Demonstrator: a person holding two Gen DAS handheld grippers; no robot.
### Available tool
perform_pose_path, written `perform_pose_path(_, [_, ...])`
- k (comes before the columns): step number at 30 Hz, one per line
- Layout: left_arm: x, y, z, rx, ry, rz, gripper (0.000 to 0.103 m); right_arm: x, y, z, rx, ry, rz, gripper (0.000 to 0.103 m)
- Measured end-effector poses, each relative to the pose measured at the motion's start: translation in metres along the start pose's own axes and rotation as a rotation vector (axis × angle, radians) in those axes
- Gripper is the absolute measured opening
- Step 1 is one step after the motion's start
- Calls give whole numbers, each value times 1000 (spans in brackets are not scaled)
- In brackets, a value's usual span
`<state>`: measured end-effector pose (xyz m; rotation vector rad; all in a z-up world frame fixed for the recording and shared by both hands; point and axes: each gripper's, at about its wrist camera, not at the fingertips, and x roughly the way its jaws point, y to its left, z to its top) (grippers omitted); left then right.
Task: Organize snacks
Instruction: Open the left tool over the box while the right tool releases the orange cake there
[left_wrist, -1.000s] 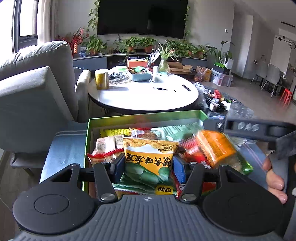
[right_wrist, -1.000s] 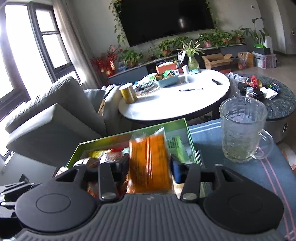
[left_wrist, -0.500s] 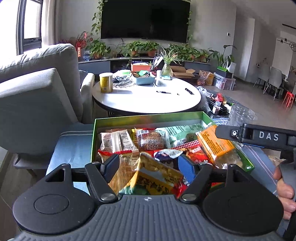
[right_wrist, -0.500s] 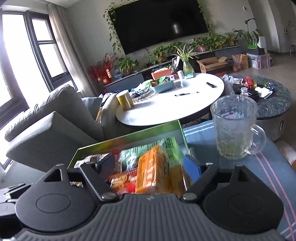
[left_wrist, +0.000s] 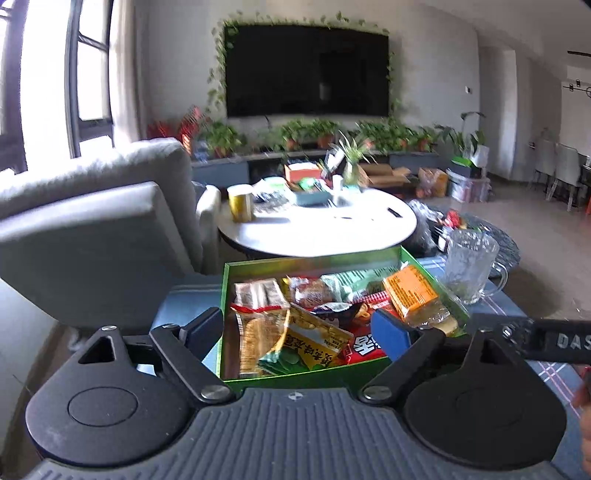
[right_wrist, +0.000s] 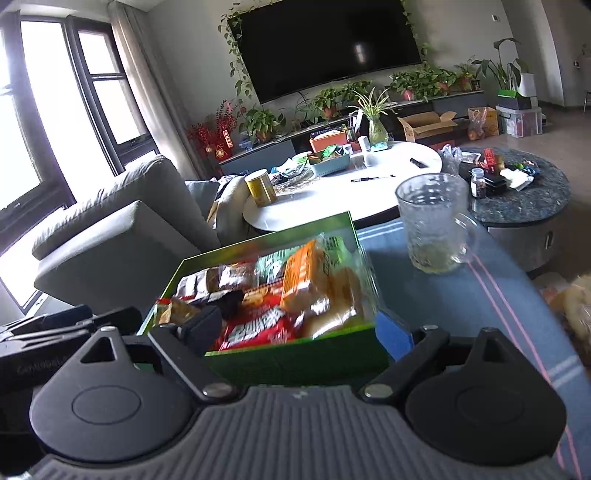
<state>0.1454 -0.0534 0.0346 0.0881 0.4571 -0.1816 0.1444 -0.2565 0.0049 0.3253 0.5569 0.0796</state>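
Note:
A green box (left_wrist: 314, 260) on the blue cloth holds several snack packets. Among them lie a yellow-and-green packet (left_wrist: 314, 343) and an orange packet (left_wrist: 410, 295) at the box's right side. My left gripper (left_wrist: 297, 332) hovers over the box's near edge, its jaws opening wide, nothing pressed between them. In the right wrist view my right gripper (right_wrist: 301, 332) stands open at the near wall of the green box (right_wrist: 295, 358). The orange packet (right_wrist: 303, 273) rests inside, free of the pads. A red packet (right_wrist: 258, 325) lies in front of it.
A glass mug (right_wrist: 432, 225) stands on the blue striped cloth (right_wrist: 461, 295) right of the box. A grey armchair (left_wrist: 92, 229) is to the left. Behind the box, a white round table (left_wrist: 317, 229) carries a yellow tin and clutter. A dark round table (right_wrist: 524, 199) is at right.
Both grippers let go: the left dropped the yellow-and-green packet and the right the orange packet into the box. Both opened wide and drew back from the box.

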Motion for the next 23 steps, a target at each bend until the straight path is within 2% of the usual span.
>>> perform_pose_path(6, [-33, -9, -20, -2, -15, 41, 89, -29, 0, -20, -2, 7, -8, 72])
perform_pose_path(11, [-53, -23, -34, 54, -18, 67, 89, -51, 2, -39, -9, 5, -19, 72])
perform_pose_path(17, [-67, -27, -52, 36, 26, 41, 89, -67, 3, -51, 6, 0, 4, 72])
perform_pose_path(23, [-76, -25, -58, 18, 38, 55, 89, -74, 8, -57, 4, -8, 13, 72])
